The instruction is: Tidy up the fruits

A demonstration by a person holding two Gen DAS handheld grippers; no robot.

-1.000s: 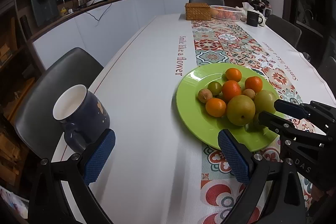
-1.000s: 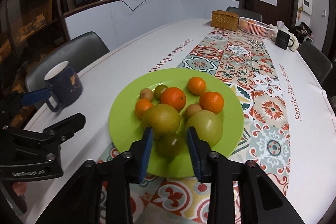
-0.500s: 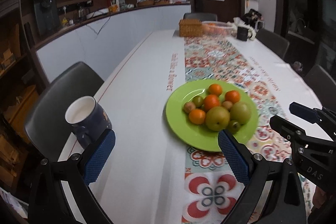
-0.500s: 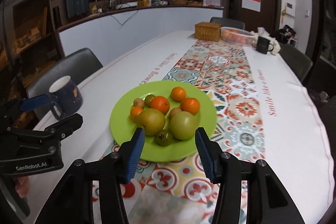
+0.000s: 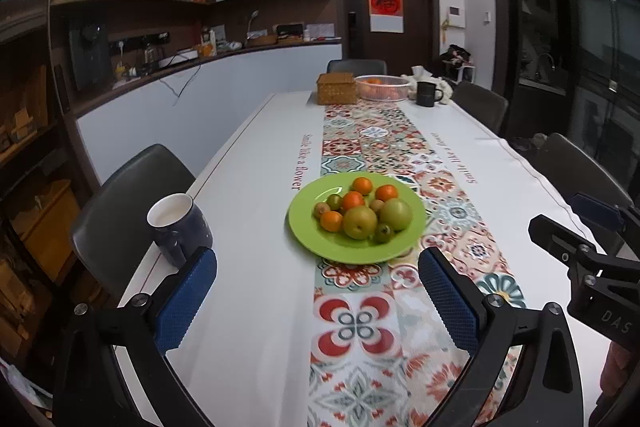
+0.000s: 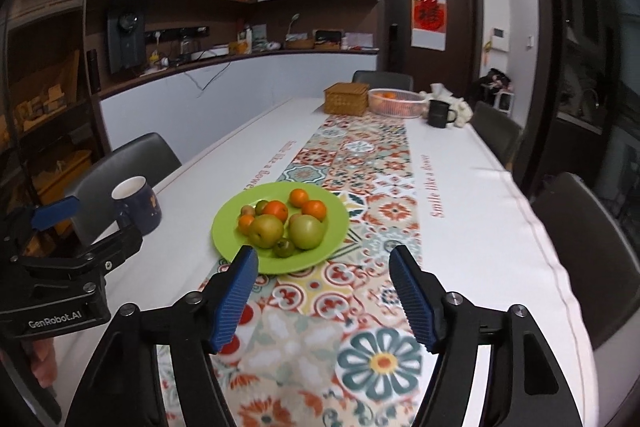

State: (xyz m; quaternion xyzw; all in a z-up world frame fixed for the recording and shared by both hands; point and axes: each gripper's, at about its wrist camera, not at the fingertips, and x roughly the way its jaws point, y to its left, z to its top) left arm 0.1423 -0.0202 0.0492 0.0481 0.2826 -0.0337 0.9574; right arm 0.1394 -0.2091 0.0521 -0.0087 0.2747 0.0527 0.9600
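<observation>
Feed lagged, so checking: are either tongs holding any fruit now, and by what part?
Nothing held. Left tongs open and empty; right tongs opening, empty. Fruit sits on the green plate.

The white tablecloth (image 5: 248, 227) has "Smile like a flower" printed in red script down both sides of the patterned runner. The left gripper (image 6: 60, 291) body reads "GenRobot.AI" in the right wrist view. The right gripper (image 5: 600, 291) shows "DAS", cut off at the frame edge. A red poster (image 6: 429, 15) on the door has a Chinese character, too small for me to read.
</observation>
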